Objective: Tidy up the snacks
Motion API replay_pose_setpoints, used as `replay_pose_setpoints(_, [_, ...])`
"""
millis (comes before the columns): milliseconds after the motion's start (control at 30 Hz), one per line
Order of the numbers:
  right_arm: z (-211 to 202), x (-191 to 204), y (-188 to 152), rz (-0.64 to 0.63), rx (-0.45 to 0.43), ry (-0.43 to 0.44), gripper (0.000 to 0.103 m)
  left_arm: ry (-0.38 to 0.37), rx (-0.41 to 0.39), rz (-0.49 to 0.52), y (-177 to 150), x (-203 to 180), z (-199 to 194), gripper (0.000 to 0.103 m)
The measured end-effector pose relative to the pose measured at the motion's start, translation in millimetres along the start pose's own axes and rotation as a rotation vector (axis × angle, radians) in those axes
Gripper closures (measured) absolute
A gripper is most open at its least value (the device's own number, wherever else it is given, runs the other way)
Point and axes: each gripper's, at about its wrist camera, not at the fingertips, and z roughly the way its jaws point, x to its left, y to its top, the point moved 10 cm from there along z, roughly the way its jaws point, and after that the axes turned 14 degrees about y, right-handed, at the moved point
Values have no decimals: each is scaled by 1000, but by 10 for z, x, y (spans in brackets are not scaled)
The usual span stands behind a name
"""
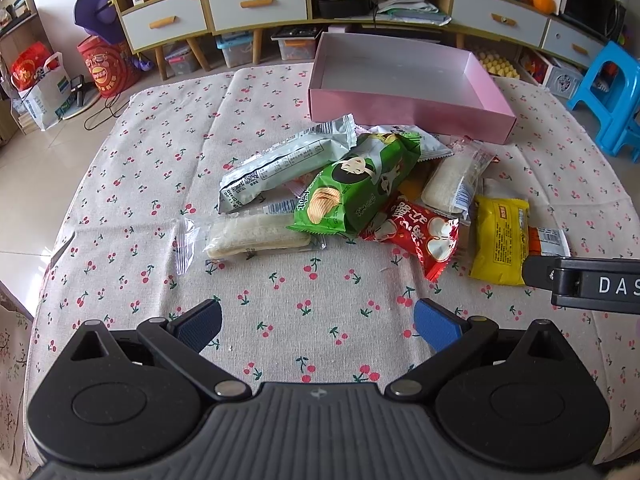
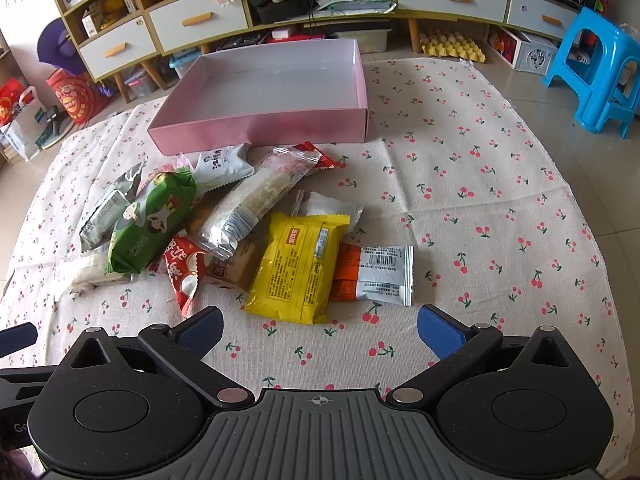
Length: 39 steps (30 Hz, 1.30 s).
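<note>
**Snack pile untouched, both grippers spread wide & empty**

Pink box (image 2: 264, 120) sits at far side of cherry-print cloth (image 2: 460, 200), nothing in it. All snacks lie heaped just in front of box's near wall, none packed yet by look of it.

Left gripper (image 1: 318, 322): fingers apart, holding nothing, hovering short of the pile. Right gripper (image 2: 320, 330): same, released, lined up nearest the yellow packet (image 2: 298, 264).

Risks, as I judge them:
- Yellow packet overlaps the orange-and-silver packet (image 2: 376, 276) on its right side. Wide pinch could catch both wrappers & drag or drop one.
- Green chip bag (image 1: 356, 188) is puffy and lies on top of others w/ red packet (image 1: 420, 236) touching it; squeezing hard may crush chips, lifting it may spill neighbours.
- Clear-wrapped wafer bar (image 1: 256, 236) is flat on cloth; fingers may pinch cloth along w/ it.
- Grippers are close side by side; reaching into same heap together could make them clash.
</note>
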Motion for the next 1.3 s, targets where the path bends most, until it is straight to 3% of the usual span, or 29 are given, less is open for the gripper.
replay_pose_setpoints(567, [2,-41,0,20,9,0,0,-16,11,6,15,13,33,0])
replay_pose_setpoints(833, [-51,-4,226,2,-10,25,0,-25,-68,63,212,84,8,0])
replay_pose_setpoints(1067, [61,64,512,53,58,132,0,-124,-77,98,489,172,131,1])
replay_pose_setpoints(1200, [204,76,640,78,49,166,0,-85,-115,100,609,272,329,1])
replay_pose_setpoints(1300, [359,32,597,149,62,229,1,-108,-133,144,672,281,466,4])
